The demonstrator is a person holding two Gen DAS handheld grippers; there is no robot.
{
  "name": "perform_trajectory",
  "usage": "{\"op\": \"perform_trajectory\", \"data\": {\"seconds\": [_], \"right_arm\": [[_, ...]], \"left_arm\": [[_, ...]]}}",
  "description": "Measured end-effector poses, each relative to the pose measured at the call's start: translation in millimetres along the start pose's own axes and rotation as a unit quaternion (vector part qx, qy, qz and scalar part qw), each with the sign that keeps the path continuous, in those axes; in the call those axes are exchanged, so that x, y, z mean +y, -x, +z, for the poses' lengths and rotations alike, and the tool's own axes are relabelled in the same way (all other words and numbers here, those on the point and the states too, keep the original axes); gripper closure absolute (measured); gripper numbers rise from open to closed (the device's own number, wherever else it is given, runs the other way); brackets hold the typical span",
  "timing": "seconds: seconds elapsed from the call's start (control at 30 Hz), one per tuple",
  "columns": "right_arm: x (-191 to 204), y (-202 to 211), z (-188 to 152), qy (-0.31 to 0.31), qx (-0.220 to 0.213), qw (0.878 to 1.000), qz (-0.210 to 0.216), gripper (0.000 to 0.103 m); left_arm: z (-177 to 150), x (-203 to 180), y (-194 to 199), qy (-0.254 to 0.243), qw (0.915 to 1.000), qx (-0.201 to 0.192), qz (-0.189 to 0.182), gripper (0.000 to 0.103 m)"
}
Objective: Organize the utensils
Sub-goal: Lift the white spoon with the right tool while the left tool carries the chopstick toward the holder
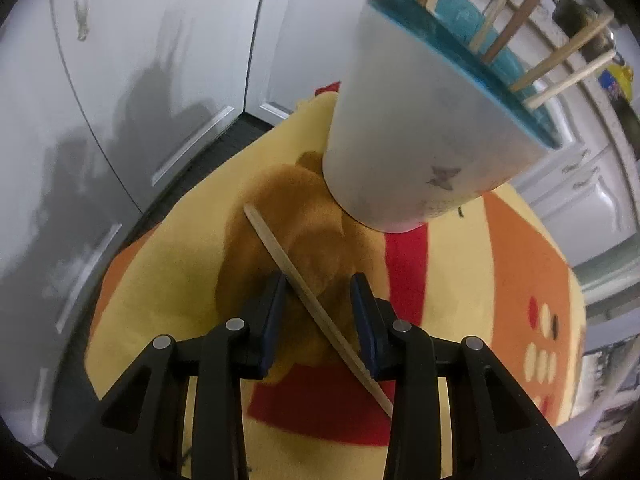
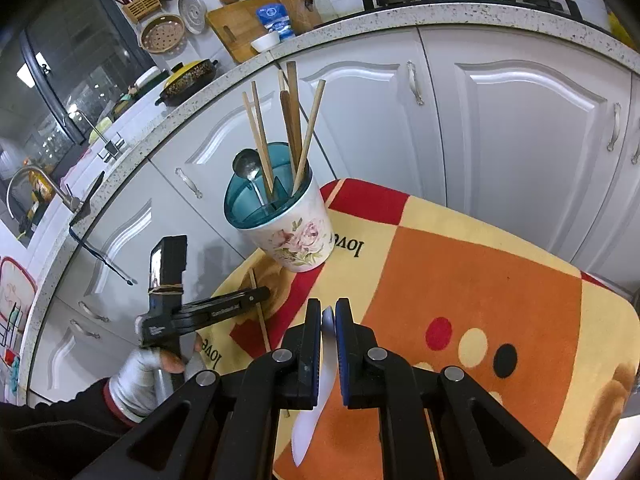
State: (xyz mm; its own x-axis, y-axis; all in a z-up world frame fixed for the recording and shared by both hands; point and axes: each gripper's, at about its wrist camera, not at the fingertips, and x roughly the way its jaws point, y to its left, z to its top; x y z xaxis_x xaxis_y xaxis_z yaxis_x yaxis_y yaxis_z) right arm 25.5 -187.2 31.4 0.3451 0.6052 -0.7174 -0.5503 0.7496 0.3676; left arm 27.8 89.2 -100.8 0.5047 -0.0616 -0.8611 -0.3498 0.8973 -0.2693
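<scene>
A white floral utensil holder (image 2: 298,236) with a teal insert stands at the mat's far-left corner, holding several chopsticks (image 2: 262,148) and a metal spoon (image 2: 247,168). It looms close in the left wrist view (image 1: 416,128). A single wooden chopstick (image 1: 316,304) lies on the mat; my left gripper (image 1: 320,292) is open, its fingers on either side of it. The left gripper also shows in the right wrist view (image 2: 256,300), low over that chopstick (image 2: 260,320). My right gripper (image 2: 328,312) is shut on a white knife (image 2: 316,400), blade pointing back toward the camera.
The yellow, orange and red patterned mat (image 2: 460,304) covers the small table. White cabinet doors (image 2: 500,140) stand close behind it, under a speckled counter (image 2: 440,16) with a stove, pans and boards. More cabinet doors (image 1: 140,100) lie to the left.
</scene>
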Motion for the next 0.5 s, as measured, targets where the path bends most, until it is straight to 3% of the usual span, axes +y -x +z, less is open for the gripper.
{"op": "perform_trajectory", "data": {"seconds": [0.03, 0.07, 0.23, 0.5], "right_arm": [[0, 0, 1, 0.000, 0.000, 1.000, 0.000, 0.096], [0, 0, 1, 0.000, -0.001, 1.000, 0.001, 0.096], [5, 2, 3, 0.004, -0.004, 1.000, 0.006, 0.096], [13, 6, 10, 0.011, -0.015, 1.000, 0.013, 0.096]], "left_arm": [[1, 0, -3, 0.001, 1.0000, 0.001, -0.003, 0.087], [2, 1, -6, 0.006, 0.9999, 0.008, -0.013, 0.094], [-2, 15, 8, 0.025, 0.9985, 0.007, -0.049, 0.095], [-1, 20, 88, 0.005, 0.9941, -0.054, -0.094, 0.096]]}}
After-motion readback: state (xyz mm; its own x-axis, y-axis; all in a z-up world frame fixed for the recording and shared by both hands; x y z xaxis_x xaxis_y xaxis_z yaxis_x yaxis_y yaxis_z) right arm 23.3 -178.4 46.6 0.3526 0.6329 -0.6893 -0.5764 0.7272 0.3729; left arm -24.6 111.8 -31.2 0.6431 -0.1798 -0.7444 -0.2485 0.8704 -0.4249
